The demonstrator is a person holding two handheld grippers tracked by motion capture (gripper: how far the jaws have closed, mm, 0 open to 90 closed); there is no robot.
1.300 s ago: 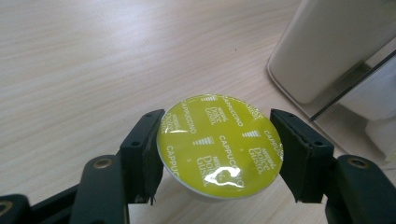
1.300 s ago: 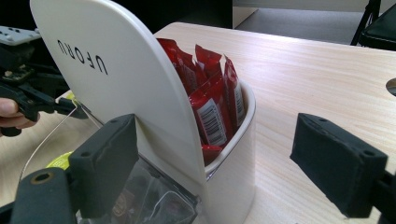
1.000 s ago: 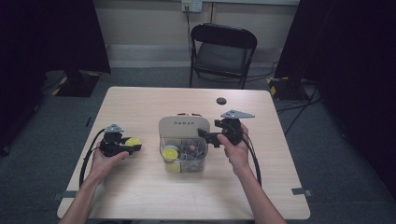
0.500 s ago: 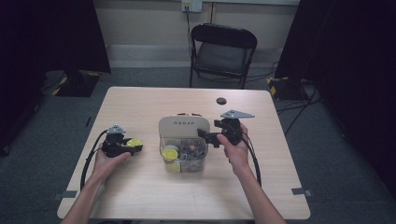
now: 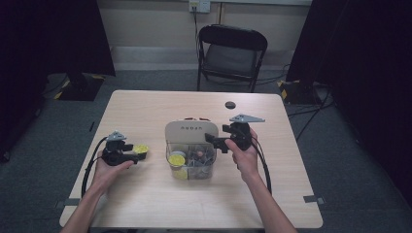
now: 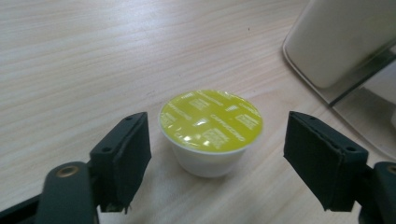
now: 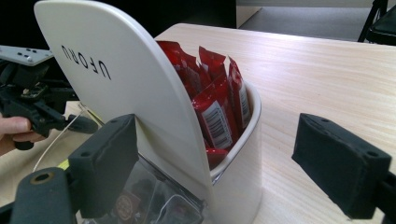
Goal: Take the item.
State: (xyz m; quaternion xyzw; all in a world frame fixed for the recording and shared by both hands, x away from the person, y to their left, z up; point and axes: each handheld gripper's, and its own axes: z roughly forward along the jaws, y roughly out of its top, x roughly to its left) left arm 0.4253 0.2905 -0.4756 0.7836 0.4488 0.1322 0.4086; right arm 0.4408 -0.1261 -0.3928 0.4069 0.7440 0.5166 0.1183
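Note:
A white capsule with a yellow foil lid (image 6: 211,120) stands upright on the wooden table (image 5: 145,111), left of the organiser. My left gripper (image 6: 215,140) lies low around it; its jaws have just been opening and stand clear of the capsule on both sides. From above, the capsule (image 5: 141,148) sits at the tip of the left gripper (image 5: 136,155). My right gripper (image 5: 216,142) is open at the right side of the white organiser (image 5: 189,128). In the right gripper view, the right gripper (image 7: 217,140) straddles the organiser's back pocket (image 7: 243,154), which holds red sachets (image 7: 215,105).
The organiser's clear front compartment (image 5: 192,162) holds more capsules, one of them yellow (image 5: 177,159). A small black round object (image 5: 230,104) lies at the table's far side. A black folding chair (image 5: 232,53) stands beyond the table. Cables trail from both grippers.
The left gripper's jaws have opened and let go of the yellow capsule, which now rests on the table. The right hand and the organiser have not moved.

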